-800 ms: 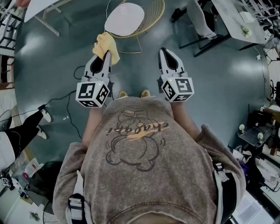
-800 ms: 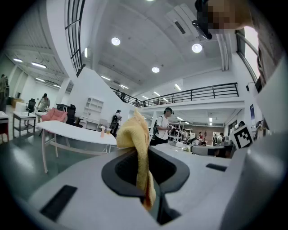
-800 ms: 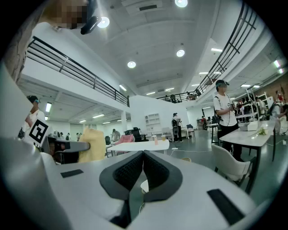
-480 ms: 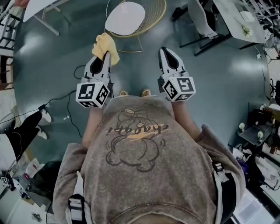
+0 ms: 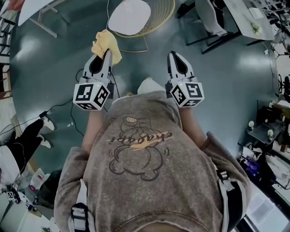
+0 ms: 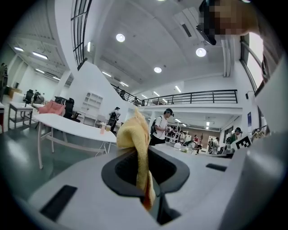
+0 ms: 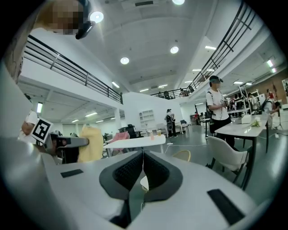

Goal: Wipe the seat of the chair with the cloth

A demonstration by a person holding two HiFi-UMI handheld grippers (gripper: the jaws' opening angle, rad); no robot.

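Note:
The chair, with a white seat point(image 5: 129, 17) in a gold wire frame point(image 5: 158, 20), stands on the floor ahead of me at the top of the head view. My left gripper point(image 5: 107, 53) is shut on a yellow cloth point(image 5: 105, 45), which bunches up past the jaw tips, short of the chair. In the left gripper view the cloth point(image 6: 135, 139) hangs pinched in the left gripper point(image 6: 141, 155). My right gripper point(image 5: 172, 55) is level with it on the right, shut and holding nothing. In the right gripper view the right gripper point(image 7: 143, 152) points at the white seat point(image 7: 144, 182).
A white table point(image 5: 36, 9) stands at the far left, and a white chair point(image 5: 210, 18) and desks at the far right. A black cable point(image 5: 68, 99) trails on the grey floor. Another person's legs point(image 5: 27, 131) are at the left edge.
Both grippers have shifted slightly forward, the left one also outward with the cloth. A pale knee or shoe of mine now shows between them. Jaws unchanged.

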